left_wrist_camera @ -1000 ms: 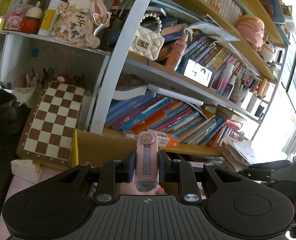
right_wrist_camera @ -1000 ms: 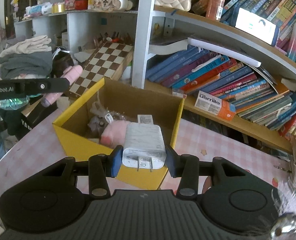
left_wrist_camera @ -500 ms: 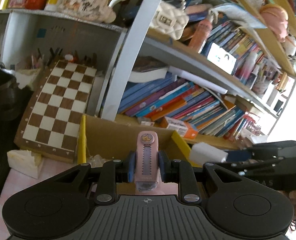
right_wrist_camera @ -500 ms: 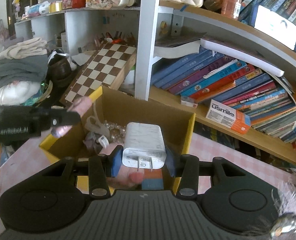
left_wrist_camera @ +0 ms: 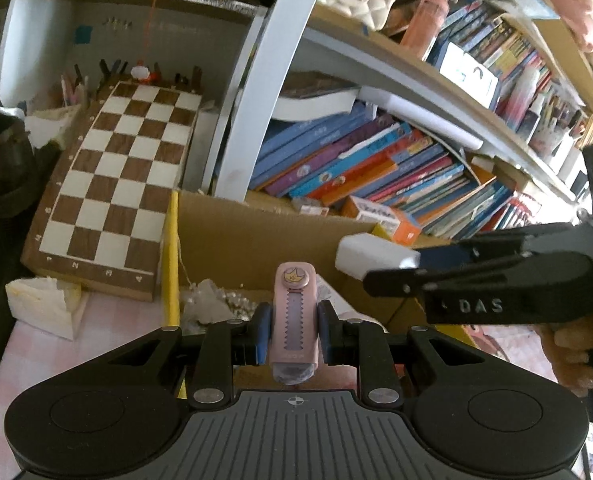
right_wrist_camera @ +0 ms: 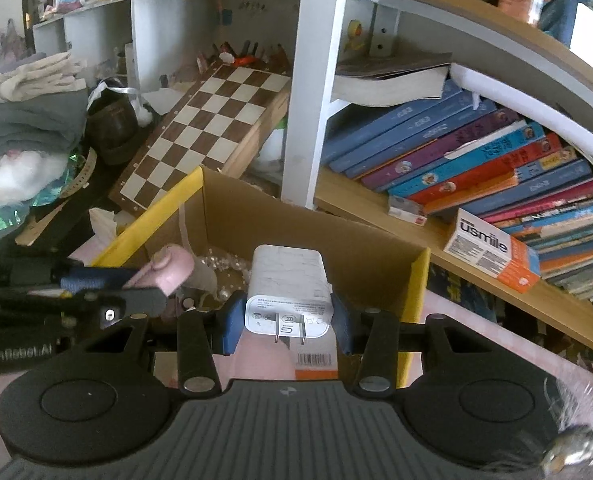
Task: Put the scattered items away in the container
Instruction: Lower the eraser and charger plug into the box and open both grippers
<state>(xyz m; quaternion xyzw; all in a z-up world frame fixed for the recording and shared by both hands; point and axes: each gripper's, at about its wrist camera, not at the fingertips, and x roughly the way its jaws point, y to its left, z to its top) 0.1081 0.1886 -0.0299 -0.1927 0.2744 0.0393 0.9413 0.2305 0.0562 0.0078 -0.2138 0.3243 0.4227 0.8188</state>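
Left claw (left_wrist_camera: pixel 292 334) clamps pink utility knife (left_wrist_camera: pixel 295 312), long axis forward.

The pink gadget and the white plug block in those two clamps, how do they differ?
The pink gadget is slim and long, with a crown button and a toothed strip; the white plug block is squat and boxy, with two metal prongs facing the camera. The left gripper holds the pink gadget, the right gripper the white plug block. Both are clamped over the open cardboard box.
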